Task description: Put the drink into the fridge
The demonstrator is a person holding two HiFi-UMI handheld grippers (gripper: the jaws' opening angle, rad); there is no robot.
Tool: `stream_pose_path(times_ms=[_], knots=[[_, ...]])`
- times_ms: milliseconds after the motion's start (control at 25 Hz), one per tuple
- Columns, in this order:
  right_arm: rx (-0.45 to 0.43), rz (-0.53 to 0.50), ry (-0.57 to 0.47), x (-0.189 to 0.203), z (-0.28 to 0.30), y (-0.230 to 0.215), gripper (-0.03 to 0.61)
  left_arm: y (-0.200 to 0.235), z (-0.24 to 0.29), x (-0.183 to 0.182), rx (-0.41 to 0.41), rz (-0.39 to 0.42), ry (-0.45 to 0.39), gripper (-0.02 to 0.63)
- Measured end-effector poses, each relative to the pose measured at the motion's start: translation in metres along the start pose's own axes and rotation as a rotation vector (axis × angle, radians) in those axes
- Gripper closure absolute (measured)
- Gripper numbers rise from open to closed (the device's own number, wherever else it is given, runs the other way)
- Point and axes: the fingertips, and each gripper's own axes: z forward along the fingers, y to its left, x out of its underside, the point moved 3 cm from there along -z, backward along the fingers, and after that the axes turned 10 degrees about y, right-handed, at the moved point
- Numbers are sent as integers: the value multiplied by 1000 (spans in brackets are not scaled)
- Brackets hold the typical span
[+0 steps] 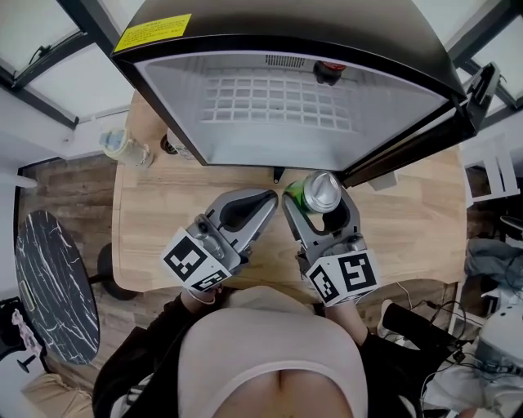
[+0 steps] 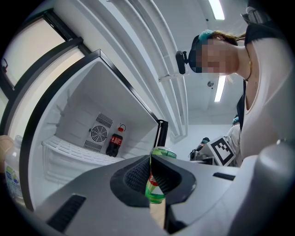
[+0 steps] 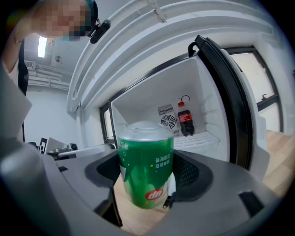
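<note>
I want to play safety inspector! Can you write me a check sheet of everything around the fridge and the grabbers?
Surface: wooden table, light wood.
Job's things: green can upright in the right gripper; fridge open, with a cola bottle standing on its wire shelf.
Clutter: clear plastic bottle at the table's far left corner.
Grippers: right gripper shut on the green can; left gripper shut, holding nothing.
Cables: cables on the ground at the right.
Surroundings: round dark marble table at the left; wooden floor.
</note>
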Motion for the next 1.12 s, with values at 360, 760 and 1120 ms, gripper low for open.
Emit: stream_pose_path(times_ms=[360, 760, 1120], knots=[[-26, -39, 47, 29, 37, -18, 233, 6, -12, 15, -69, -28, 27, 601], [-27, -50, 96, 49, 78, -34, 233, 18, -34, 31, -152, -61, 49, 601], [-19, 21, 137, 64, 112, -54, 233, 26, -41, 43, -168, -91, 64, 601]])
